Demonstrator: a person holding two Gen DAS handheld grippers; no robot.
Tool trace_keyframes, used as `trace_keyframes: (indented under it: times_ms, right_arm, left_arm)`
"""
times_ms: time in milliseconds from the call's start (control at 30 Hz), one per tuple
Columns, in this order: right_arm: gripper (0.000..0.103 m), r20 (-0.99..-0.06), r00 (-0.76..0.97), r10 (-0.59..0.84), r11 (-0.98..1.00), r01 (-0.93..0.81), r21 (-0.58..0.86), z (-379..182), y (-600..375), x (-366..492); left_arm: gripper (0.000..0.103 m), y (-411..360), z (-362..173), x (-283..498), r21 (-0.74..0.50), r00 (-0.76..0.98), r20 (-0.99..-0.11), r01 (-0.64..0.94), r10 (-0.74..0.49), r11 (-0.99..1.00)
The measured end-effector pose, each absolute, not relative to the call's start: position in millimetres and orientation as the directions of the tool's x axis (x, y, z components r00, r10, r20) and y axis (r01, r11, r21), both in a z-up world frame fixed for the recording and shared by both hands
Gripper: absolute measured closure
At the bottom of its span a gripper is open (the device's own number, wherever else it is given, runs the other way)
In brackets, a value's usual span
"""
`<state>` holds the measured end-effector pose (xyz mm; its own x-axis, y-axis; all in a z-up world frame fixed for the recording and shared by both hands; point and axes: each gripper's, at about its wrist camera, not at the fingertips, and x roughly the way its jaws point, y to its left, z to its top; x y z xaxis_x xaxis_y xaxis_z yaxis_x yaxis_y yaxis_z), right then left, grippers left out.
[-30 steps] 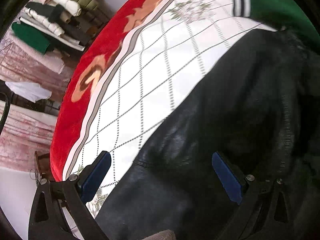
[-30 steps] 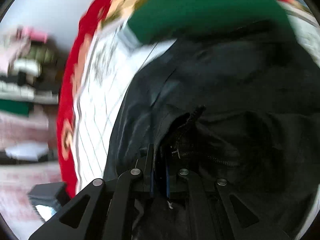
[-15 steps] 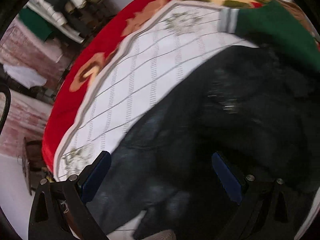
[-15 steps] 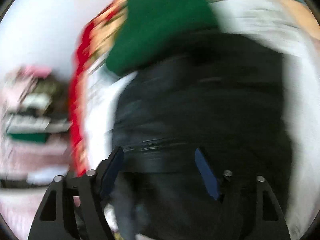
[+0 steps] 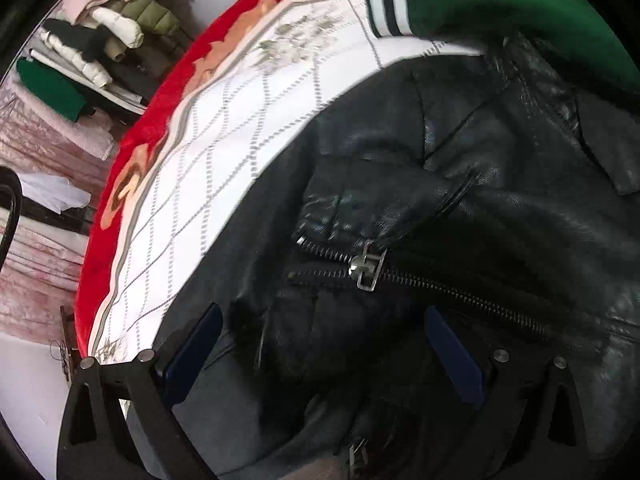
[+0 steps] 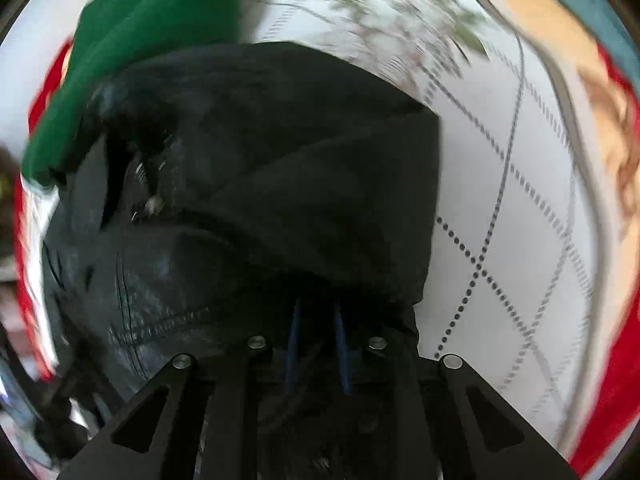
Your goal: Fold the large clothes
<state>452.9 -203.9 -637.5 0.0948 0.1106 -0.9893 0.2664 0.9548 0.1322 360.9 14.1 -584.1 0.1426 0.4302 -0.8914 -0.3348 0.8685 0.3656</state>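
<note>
A black leather jacket [image 5: 460, 208] with a metal zipper [image 5: 368, 266] lies on a white quilted bed cover [image 5: 248, 128]. My left gripper [image 5: 320, 344] is open just above the jacket, its blue pads either side of the leather below the zipper. In the right wrist view the jacket [image 6: 280, 152] fills the middle, with its dark lining folded over. My right gripper [image 6: 316, 344] is shut on a fold of the jacket at its near edge.
A green sweater with striped cuff [image 5: 480, 4] lies at the far side of the jacket, also in the right wrist view [image 6: 152, 32]. The cover has a red floral border [image 5: 132, 148]. A pile of folded clothes [image 5: 96, 40] stands beyond the bed at the left.
My right gripper opened half a second ago and has now shut on the jacket's edge. My left gripper stayed open and moved closer over the jacket; the zipper came into view.
</note>
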Motion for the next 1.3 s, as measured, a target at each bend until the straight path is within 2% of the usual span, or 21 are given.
trace_keyframes:
  times_ms: [67,200,300,433,567,633,733,833,933,967,1000,1100,1200,1233,1267,1300]
  right_arm:
    - [0.083,-0.985,0.113,0.133,0.96,0.232,0.156,-620.9,-195.8,441.1]
    - [0.054,-0.973,0.136,0.188,0.968,0.145,0.207,-588.8,-163.5,400.6]
    - [0.053,-0.966,0.116,0.229,0.969,0.067,0.238,-576.8,-133.4,366.1]
    - [0.053,-0.964,0.05,0.262,0.965,0.015,0.263,-583.7,-98.9,343.0]
    - [0.053,-0.972,-0.009,0.236,0.97,-0.057,0.236,-607.8,-61.7,325.2]
    - [0.053,-0.974,-0.021,0.227,0.972,-0.062,0.228,-617.6,-51.2,328.8]
    - [0.053,-0.976,-0.024,0.215,0.974,-0.068,0.216,-636.6,-24.7,333.1]
    - [0.053,-0.98,-0.018,0.197,0.977,-0.079,0.198,-642.1,-13.8,327.2]
    - [0.053,-0.984,-0.004,0.181,0.981,-0.076,0.181,-643.7,-6.6,325.0]
    - [0.053,-0.984,0.001,0.18,0.981,-0.068,0.179,-643.6,-5.2,323.1]
    - [0.053,-0.984,0.003,0.18,0.982,-0.065,0.179,-643.9,-4.3,321.6]
    - [0.053,-0.983,0.017,0.181,0.982,-0.055,0.18,-639.4,0.0,318.5]
    - [0.051,-0.987,0.05,0.153,0.986,-0.071,0.15,-631.3,4.4,318.7]
    - [0.044,-0.991,0.082,0.107,0.991,-0.094,0.099,-625.9,8.8,319.4]
    - [0.022,-0.992,0.11,0.067,0.993,-0.105,0.055,-621.8,11.9,321.5]
    - [0.012,-0.989,0.144,0.025,0.994,-0.112,0.009,-616.6,14.2,324.2]
  left_arm:
    - [0.0,27.0,-565.9,341.9,0.316,0.141,-0.908,-0.392,0.395,0.864]
    - [0.0,68.4,-529.9,269.0,0.196,0.106,-0.947,-0.553,0.302,0.81]
    - [0.0,108.5,-525.5,180.4,0.095,0.032,-0.985,-0.716,0.169,0.691]
    - [0.0,151.9,-539.5,67.6,0.036,-0.014,-0.999,-0.893,0.052,0.449]
    - [0.001,190.4,-577.7,-14.4,-0.076,0.068,-0.995,-0.99,-0.068,0.123]
    - [0.002,204.4,-593.8,-33.0,-0.127,0.126,-0.99,-0.992,-0.071,0.014]
    - [0.012,233.2,-614.1,-50.9,-0.234,0.242,-0.97,-0.962,-0.04,-0.141]
    - [0.024,257.5,-613.4,-49.7,-0.258,0.256,-0.966,-0.95,0.032,-0.178]
    - [0.051,286.6,-596.8,-38.1,-0.221,0.2,-0.969,-0.965,0.146,-0.142]
    - [0.073,297.4,-590.7,-34.3,-0.201,0.177,-0.968,-0.971,0.18,-0.127]
    - [0.087,311.3,-583.3,-31.1,-0.188,0.161,-0.964,-0.976,0.213,-0.114]
    - [0.093,344.3,-562.6,-8.0,-0.178,0.163,-0.948,-0.983,0.275,-0.033]
    - [0.095,347.3,-536.1,29.1,-0.106,0.142,-0.918,-0.987,0.371,0.117]
    - [0.095,332.6,-526.2,35.1,-0.08,0.143,-0.902,-0.982,0.407,0.169]
    - [0.095,333.1,-513.1,48.4,-0.044,0.142,-0.884,-0.974,0.444,0.224]
    - [0.096,326.4,-497.7,63.3,-0.006,0.144,-0.864,-0.961,0.483,0.275]
